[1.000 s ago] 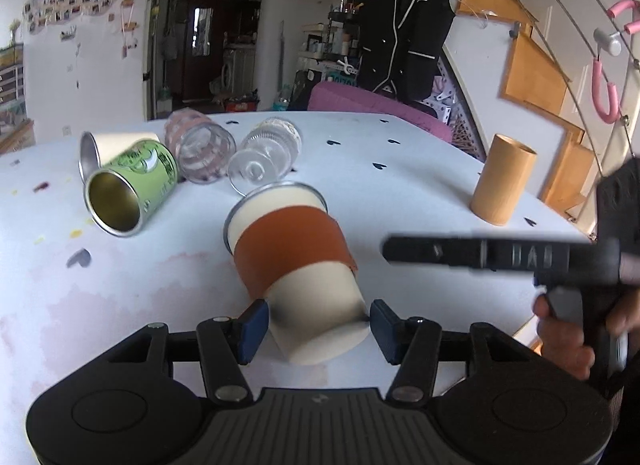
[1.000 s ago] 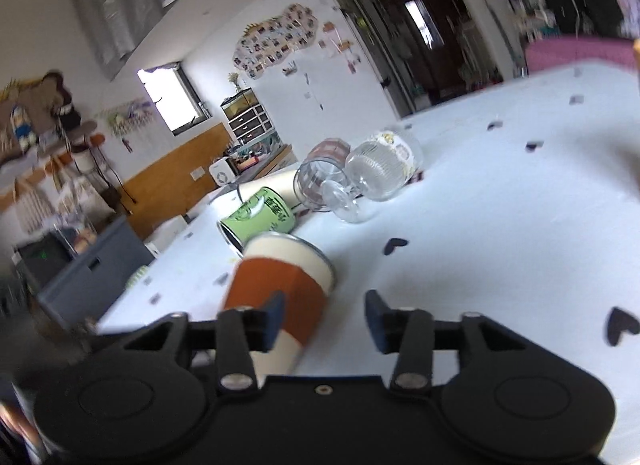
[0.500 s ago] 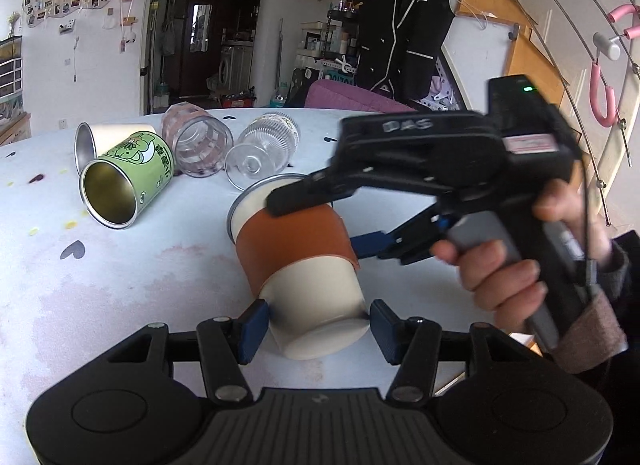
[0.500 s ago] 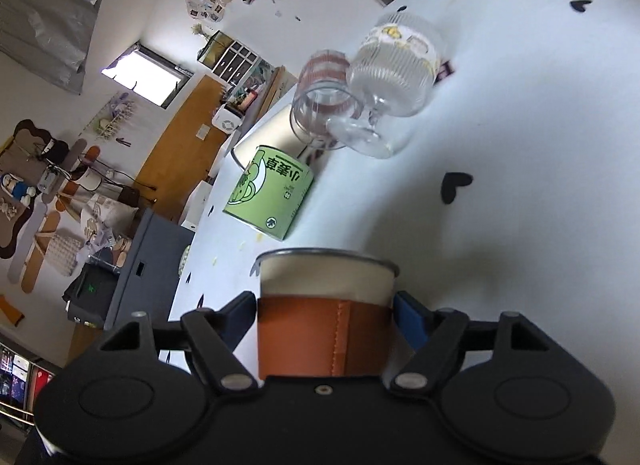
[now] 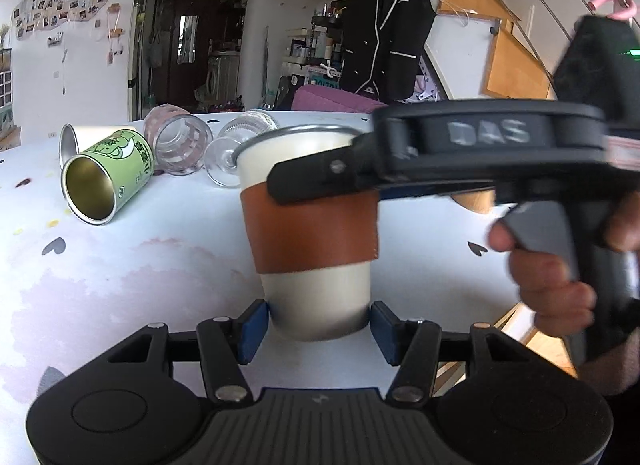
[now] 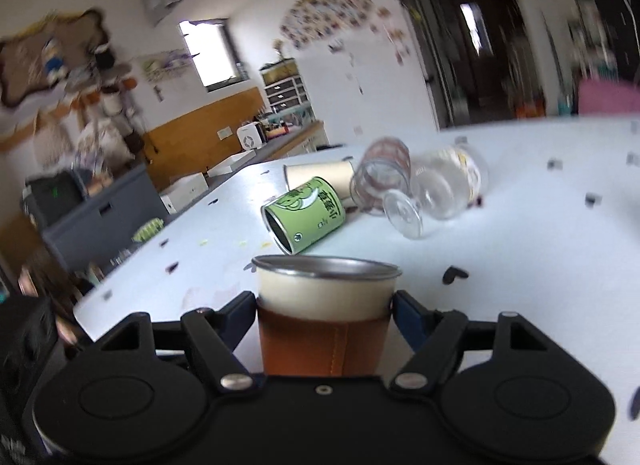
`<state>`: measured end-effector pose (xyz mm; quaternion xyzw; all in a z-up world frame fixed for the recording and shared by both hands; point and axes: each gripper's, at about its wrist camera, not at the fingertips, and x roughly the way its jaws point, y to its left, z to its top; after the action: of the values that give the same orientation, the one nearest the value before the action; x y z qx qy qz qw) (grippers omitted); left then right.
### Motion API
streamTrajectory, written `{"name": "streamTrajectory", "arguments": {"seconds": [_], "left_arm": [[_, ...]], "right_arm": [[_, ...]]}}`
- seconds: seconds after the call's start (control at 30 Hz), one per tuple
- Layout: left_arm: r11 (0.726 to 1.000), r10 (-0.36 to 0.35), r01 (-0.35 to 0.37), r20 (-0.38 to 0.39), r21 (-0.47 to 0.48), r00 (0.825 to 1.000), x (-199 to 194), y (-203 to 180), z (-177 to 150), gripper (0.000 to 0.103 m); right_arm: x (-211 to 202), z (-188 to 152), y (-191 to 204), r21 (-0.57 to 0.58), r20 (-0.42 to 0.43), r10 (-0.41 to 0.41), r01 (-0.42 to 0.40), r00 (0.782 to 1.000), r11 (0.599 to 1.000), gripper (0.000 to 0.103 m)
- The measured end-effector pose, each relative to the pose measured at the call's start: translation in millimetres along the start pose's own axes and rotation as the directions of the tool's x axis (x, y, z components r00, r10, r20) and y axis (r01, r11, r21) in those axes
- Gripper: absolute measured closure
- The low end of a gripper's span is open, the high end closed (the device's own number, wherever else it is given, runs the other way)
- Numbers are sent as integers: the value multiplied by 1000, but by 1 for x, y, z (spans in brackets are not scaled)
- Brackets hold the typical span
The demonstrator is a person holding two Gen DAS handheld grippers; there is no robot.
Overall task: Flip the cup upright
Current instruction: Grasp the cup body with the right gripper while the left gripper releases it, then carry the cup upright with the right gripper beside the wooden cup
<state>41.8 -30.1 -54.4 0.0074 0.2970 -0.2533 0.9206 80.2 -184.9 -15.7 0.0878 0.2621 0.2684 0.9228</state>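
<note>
the cup (image 5: 310, 233), cream with a brown sleeve and a metal rim, stands upright at the centre of the left wrist frame, its base on the white desk (image 5: 120, 265). the left hand-held gripper (image 5: 316, 331) sits at the bottom centre with its blue pads on either side of the cup's base; the pads look just beside the wall with a sliver of gap, so it seems open around the cup rather than clamped on it. the right hand-held gripper (image 6: 324, 315) comes in from the right of the left wrist frame, held by a hand (image 5: 560, 269), and its jaws are closed on the brown sleeve just under the cream top, as the right wrist frame shows at lower centre. behind the cup, towards the upper left, other vessels lie on their sides close together: a green can (image 5: 106, 181), a cream cup (image 5: 76, 137) behind it, a pink-patterned glass (image 5: 178, 149) and a clear stemmed glass (image 5: 240, 145)
</note>
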Motion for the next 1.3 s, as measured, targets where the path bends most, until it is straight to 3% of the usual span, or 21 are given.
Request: {"name": "streamTrajectory", "arguments": {"seconds": [0.27, 0.37, 0.47, 0.7, 0.87, 1.03, 1.3], "left_arm": [[999, 11, -13, 35, 42, 999, 7, -6, -18, 46], [999, 10, -12, 41, 40, 999, 8, -4, -22, 46], [998, 15, -18, 55, 57, 998, 7, -7, -26, 46], [999, 8, -11, 75, 50, 997, 6, -4, -29, 46], [999, 27, -30, 81, 33, 996, 4, -2, -30, 44], [999, 46, -47, 99, 7, 994, 0, 2, -30, 40], [998, 55, -53, 108, -26, 993, 1, 2, -29, 40]], "right_arm": [[-22, -23, 29, -217, 33, -58, 64, 998, 974, 27], [-18, -25, 29, -211, 11, -57, 58, 998, 976, 18], [-12, -26, 24, -196, -1, -64, 63, 998, 979, 18], [-3, -38, 25, -210, -27, -39, 32, 999, 977, 29], [-3, -36, 8, -206, 26, -97, 100, 995, 973, 30], [-7, -26, -31, -150, 71, -211, 219, 975, 964, 30], [-19, -12, -99, -35, 112, -384, 390, 917, 920, 30]]}}
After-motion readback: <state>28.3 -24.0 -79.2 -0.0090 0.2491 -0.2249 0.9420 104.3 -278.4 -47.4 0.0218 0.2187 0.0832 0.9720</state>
